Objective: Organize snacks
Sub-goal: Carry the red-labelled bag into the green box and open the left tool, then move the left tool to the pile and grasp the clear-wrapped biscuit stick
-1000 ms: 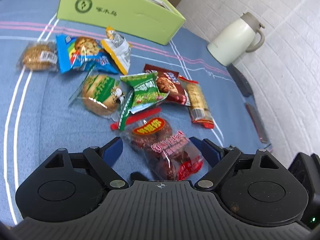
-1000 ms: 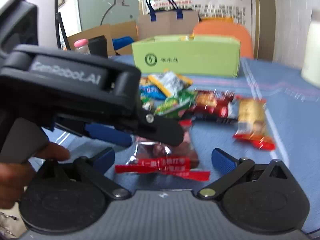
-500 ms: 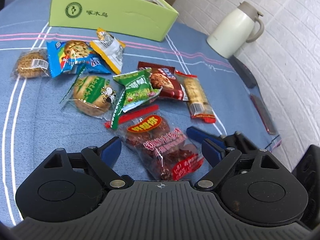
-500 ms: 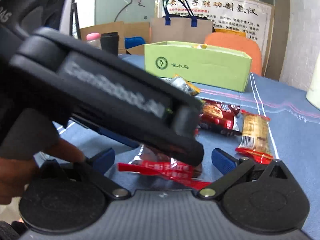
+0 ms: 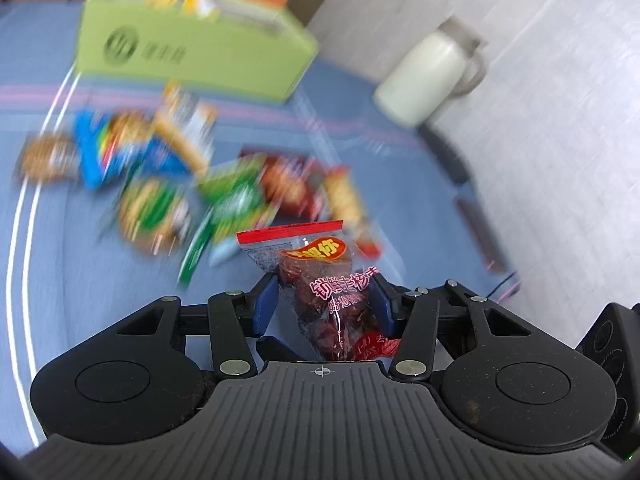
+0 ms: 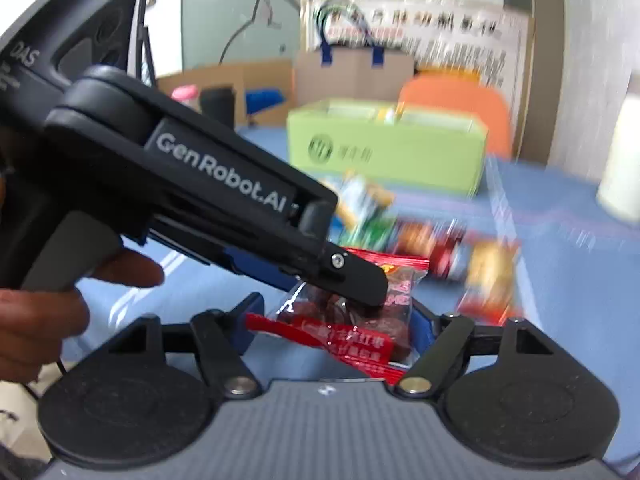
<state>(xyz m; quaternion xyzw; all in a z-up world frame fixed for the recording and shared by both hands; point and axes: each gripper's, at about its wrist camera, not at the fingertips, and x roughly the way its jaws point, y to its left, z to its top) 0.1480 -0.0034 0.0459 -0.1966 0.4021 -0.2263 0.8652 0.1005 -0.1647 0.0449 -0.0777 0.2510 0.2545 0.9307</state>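
A clear packet of red dates (image 5: 328,280) with red sealed ends hangs lifted off the blue cloth. My left gripper (image 5: 323,304) has its jaws closing, and its blue pads press the packet's two sides. In the right wrist view the left gripper (image 6: 360,284) reaches in from the left over the same packet (image 6: 360,340). My right gripper (image 6: 336,322) has its jaws closing too, and its pads touch the packet's near end. Both views are blurred behind the packet.
Several other snack packets (image 5: 232,200) lie loose on the blue tablecloth (image 5: 60,260). A green open box (image 5: 192,52) stands at the back, a cream jug (image 5: 428,72) beside the white wall at the right. A person's hand (image 6: 40,320) holds the left gripper's handle.
Both grippers' jaws have narrowed from wide open onto the date packet. The packet has come up off the cloth, and both grippers have risen with it.
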